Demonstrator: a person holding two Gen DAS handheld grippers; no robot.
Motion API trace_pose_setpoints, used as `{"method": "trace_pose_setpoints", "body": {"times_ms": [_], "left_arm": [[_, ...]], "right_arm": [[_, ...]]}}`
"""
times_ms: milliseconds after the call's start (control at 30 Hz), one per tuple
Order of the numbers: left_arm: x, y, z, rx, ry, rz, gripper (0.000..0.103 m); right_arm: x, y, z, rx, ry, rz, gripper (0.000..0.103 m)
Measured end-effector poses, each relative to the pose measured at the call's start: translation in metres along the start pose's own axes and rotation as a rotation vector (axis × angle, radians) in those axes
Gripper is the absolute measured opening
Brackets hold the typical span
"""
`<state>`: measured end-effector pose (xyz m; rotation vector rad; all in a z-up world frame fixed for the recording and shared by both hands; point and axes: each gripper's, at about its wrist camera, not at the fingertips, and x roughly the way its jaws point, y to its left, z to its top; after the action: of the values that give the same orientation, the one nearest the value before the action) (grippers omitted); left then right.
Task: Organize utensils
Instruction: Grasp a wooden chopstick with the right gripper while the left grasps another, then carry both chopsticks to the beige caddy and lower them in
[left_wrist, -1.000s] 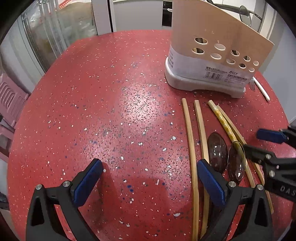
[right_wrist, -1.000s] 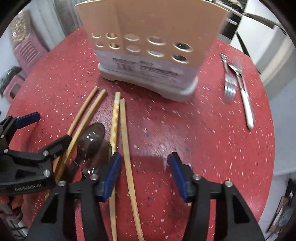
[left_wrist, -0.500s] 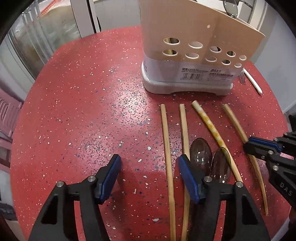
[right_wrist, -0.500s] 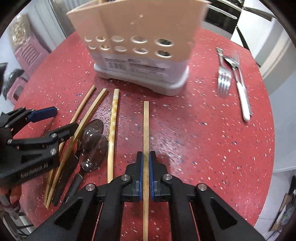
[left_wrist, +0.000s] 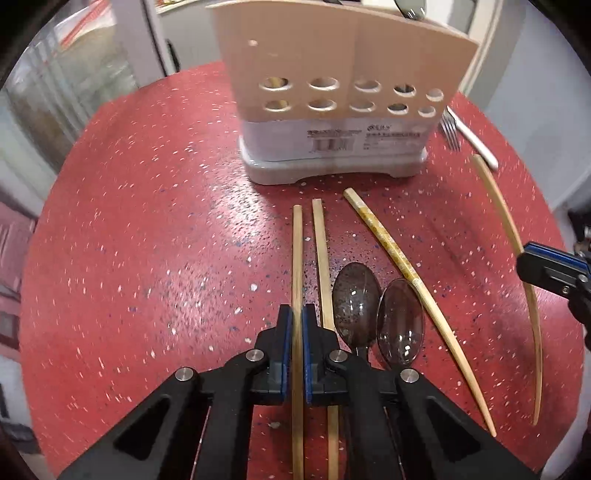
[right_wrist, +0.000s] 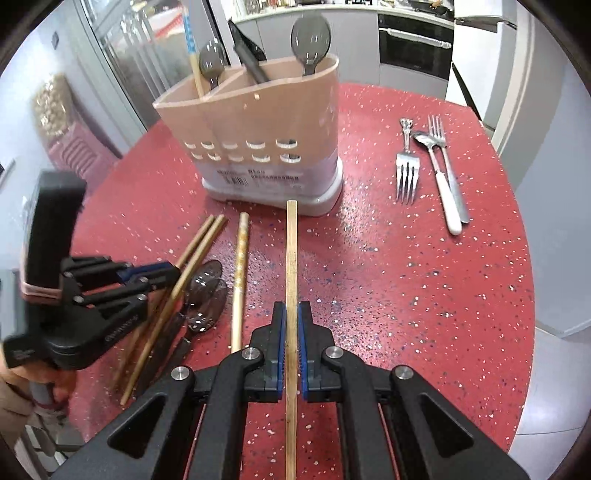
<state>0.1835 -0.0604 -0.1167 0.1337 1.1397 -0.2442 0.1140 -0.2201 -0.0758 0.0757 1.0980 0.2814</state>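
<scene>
The left gripper (left_wrist: 296, 325), its jaws just closed, pinched a bamboo chopstick (left_wrist: 297, 266) beside two dark spoons (left_wrist: 376, 310); the right gripper (right_wrist: 291, 321) clamped another chopstick (right_wrist: 291, 258) before the beige utensil holder (right_wrist: 266, 122) on the red table (right_wrist: 424, 280)

Spoons (left_wrist: 376, 314) between chopsticks (left_wrist: 320, 258), before holder (left_wrist: 332, 110); forks (right_wrist: 406, 173) right.

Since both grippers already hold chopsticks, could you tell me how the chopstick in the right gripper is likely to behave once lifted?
Clamped near one end, the chopstick will probably stay straight: it looks stiff and light. Its long free end may pivot between the right gripper pads.
</scene>
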Motion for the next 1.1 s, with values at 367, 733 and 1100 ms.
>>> {"method": "trace_pose_setpoints", "body": {"times_ms": [367,733,1100], "left_arm": [[-0.067,0.025,-0.034,-0.167,-0.279,-0.003,0.028],[-0.139,0.04,-0.01,-0.23,-0.48,-0.058,0.028],[-0.184,0.05,0.045,-0.242,-0.596,-0.094,0.028]], "right_arm": [[-0.045,-0.007,-0.006,0.052,-0.161,0.077,0.007],[-0.091,-0.009,0.026,0.1,-0.34,0.127,0.007],[-0.116,-0.005,0.088,0.126,-0.474,0.17,0.007]]}}
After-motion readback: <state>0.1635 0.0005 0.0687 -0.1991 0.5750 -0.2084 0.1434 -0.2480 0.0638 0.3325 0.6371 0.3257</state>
